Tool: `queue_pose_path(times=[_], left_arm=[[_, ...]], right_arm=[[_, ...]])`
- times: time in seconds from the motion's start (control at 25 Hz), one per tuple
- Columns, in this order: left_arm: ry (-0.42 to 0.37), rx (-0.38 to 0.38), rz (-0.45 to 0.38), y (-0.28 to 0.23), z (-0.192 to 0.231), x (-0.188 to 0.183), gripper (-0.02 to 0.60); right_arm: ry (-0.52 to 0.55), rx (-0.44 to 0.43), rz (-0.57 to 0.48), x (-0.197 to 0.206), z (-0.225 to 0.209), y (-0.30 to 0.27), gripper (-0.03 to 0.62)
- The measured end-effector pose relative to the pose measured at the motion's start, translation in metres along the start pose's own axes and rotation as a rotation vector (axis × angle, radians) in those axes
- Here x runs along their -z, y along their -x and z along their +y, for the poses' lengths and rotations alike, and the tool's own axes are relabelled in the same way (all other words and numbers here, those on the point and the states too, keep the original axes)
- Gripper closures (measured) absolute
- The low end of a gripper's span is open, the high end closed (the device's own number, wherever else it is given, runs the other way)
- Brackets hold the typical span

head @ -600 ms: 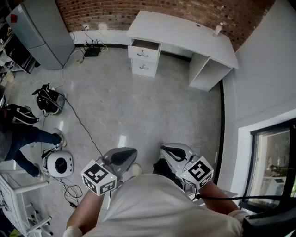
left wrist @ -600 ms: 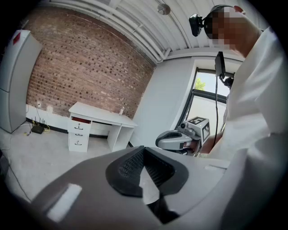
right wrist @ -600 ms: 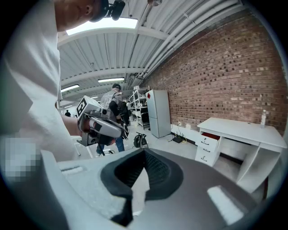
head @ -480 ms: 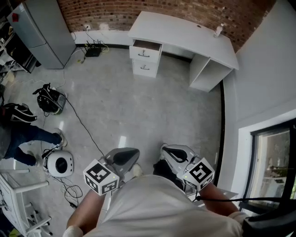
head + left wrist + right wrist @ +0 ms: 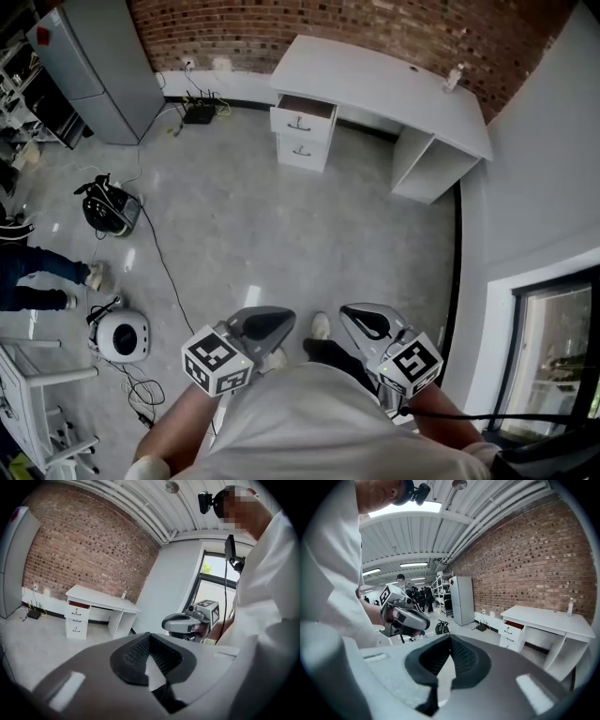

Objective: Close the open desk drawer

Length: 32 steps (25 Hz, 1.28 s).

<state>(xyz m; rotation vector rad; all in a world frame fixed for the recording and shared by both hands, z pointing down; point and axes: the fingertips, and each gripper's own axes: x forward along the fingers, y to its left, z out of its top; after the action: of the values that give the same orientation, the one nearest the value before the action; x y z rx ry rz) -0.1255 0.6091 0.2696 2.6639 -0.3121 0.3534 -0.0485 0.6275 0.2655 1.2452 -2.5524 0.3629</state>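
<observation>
not at the desk (image 5: 375, 73) yet, well apart from it across bare floor (image 5: 281, 234), so nothing w/in reach for now. top drawer (image 5: 303, 110) standing partway out of the white unit at the desk's left end as seen in the head view, dark inside showing above its front. lower drawer (image 5: 301, 150) flush w/ the unit.

left gripper (image 5: 267, 325) & right gripper (image 5: 367, 322) held low, close to the body, side by side, noses aimed fwd toward the desk. prob. just a carry pose for the walk over. both w/ jaws pressed together, nothing between them in either gripper view. fine for this job — enough to push a drawer front flat w/o pinching the handle.

judged step: approach, closing itself not begun. next: close the gap, set one closed tip against the drawer front near the handle, push straight in.

off to the left: cable (image 5: 169, 267) trailing over the floor, round white device (image 5: 122, 335), grey cabinet (image 5: 94, 66) — all beside the straight path, so snag unlikely. small bottle (image 5: 455, 77) on the desk's far right, well apart from the drawer.
</observation>
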Motion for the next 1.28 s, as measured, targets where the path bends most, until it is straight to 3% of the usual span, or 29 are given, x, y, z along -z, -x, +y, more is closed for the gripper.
queue_pose_path(times=[0.36, 0.72, 0.92, 1.28], left_arm=[[0.055, -0.046, -0.030, -0.097, 0.045, -0.051, 0.578], [0.121, -0.083, -0.051, -0.199, 0.109, -0.092, 0.560], [0.169, -0.087, -0.043, -0.232, 0.184, -0.101, 0.560], [0.298, -0.077, -0.036, -0.282, 0.366, -0.127, 0.560]], right_arm=[[0.012, -0.033, -0.043, -0.019, -0.112, 0.001, 0.549], [0.029, -0.099, 0.036, -0.016, -0.226, -0.030, 0.540], [0.076, -0.154, 0.076, -0.025, -0.278, -0.093, 0.540], [0.139, -0.199, 0.179, -0.085, -0.384, -0.242, 0.572]])
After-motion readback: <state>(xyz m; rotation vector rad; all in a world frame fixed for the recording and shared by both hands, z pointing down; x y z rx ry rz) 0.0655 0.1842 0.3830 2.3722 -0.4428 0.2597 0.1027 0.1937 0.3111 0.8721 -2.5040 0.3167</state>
